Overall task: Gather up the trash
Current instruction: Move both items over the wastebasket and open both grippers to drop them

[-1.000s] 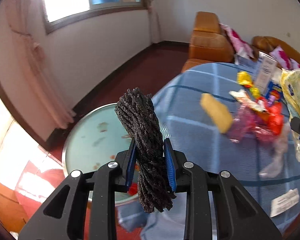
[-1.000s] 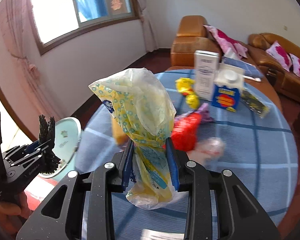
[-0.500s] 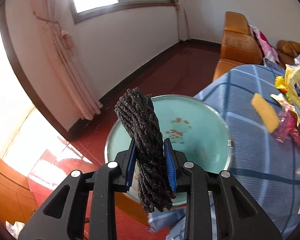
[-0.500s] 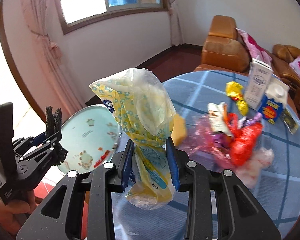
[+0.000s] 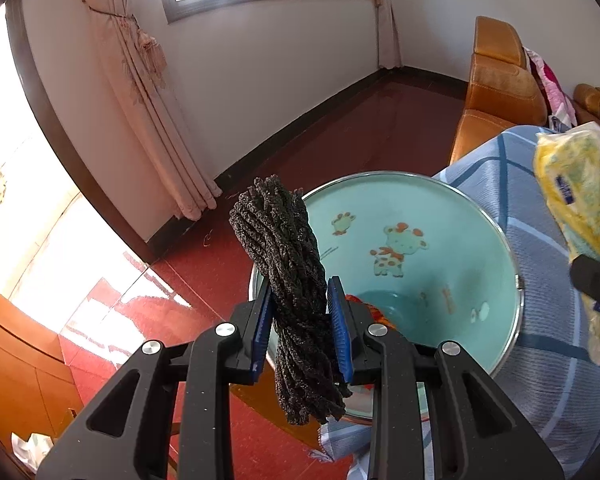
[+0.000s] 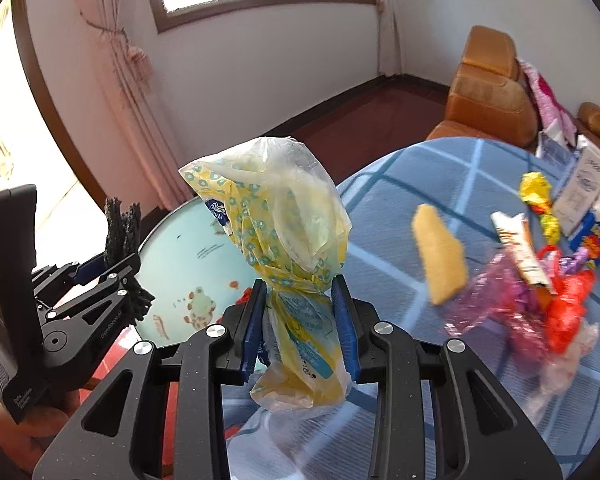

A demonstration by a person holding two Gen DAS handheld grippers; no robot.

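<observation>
My left gripper (image 5: 302, 322) is shut on a dark rope-like bundle (image 5: 288, 264) and holds it over the near left rim of a teal basin (image 5: 420, 216) with cartoon animals inside. My right gripper (image 6: 300, 320) is shut on a crumpled yellow plastic bag (image 6: 276, 216), held above the table edge beside the basin (image 6: 196, 264). The bag also shows in the left wrist view (image 5: 572, 200), and the left gripper (image 6: 112, 268) in the right wrist view. A red scrap (image 5: 364, 308) lies in the basin.
A round table with a blue checked cloth (image 6: 452, 168) carries a yellow sponge (image 6: 440, 252), red and pink wrappers (image 6: 556, 304), a white carton (image 6: 584, 188) and a blue box (image 6: 592, 236). Orange sofa (image 5: 496, 92) behind. Red floor (image 5: 340, 140) and curtain (image 5: 148, 100) on the left.
Both grippers have swung left toward the basin with their loads. The basin now fills more of both views and the table trash has slid to the right.
</observation>
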